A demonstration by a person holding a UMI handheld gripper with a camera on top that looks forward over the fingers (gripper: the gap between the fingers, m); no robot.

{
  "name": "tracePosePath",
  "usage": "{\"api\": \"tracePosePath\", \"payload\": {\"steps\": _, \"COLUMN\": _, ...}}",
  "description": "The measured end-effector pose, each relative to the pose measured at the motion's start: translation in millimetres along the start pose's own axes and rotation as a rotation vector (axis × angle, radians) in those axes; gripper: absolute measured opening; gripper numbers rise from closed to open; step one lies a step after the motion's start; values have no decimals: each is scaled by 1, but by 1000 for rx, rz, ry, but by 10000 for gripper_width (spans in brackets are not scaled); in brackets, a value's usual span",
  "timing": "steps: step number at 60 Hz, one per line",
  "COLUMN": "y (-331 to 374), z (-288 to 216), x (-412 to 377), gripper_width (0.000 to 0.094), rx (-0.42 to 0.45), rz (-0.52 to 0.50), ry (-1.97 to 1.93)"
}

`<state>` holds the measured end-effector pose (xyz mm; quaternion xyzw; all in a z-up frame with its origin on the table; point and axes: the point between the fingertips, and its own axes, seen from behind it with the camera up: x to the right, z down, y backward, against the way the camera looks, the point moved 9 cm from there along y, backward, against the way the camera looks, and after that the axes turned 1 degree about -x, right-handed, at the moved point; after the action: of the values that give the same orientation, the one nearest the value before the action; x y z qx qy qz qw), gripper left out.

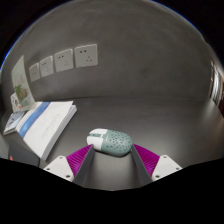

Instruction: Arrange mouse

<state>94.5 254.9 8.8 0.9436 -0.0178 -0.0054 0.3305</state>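
Smooth plastic mouse (111,142), light, stiff and probably slippery, is sitting low-centre on the bench (150,105) between the spread-open gripper (111,166) fingers, so I'm guessing squeeze its long sides.

1. Dim overall, grey and muted, with no strong highlight anywhere.
2. Brightest toward 9 o'clock, on the white papers (42,125) and the pale wall sockets (62,61); falling off to near-dark toward 3 o'clock.
3. Soft sheen on top of the mouse (111,142), a faint shadow beneath it on the desk (160,115).
4. Heavily bowed by the fisheye lens: socket row curving upward from 9 to 12 o'clock, straight edges bent near the rim.
5. Slightly soft throughout, grainier and blurrier toward the rim.
6. Magenta pads (81,159) saturated but evenly lit, without glare.
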Motion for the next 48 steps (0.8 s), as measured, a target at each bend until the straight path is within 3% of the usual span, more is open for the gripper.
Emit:
{"api": "tracePosePath", "payload": {"steps": 16, "y": -72, "z": -49, "x": -49, "gripper_width": 831, "rx": -42, "rz": 37, "ry": -30}}
{"api": "tracePosePath", "payload": {"steps": 17, "y": -71, "z": -53, "x": -22, "gripper_width": 832, "rx": -49, "rz": 33, "ry": -28}}
{"api": "tracePosePath", "payload": {"steps": 32, "y": -65, "z": -40, "x": -44, "gripper_width": 825, "rx": -9, "rz": 52, "ry": -32}}
{"api": "tracePosePath", "payload": {"steps": 48, "y": -47, "z": -42, "x": 17, "gripper_width": 831, "rx": -22, "rz": 17, "ry": -12}}
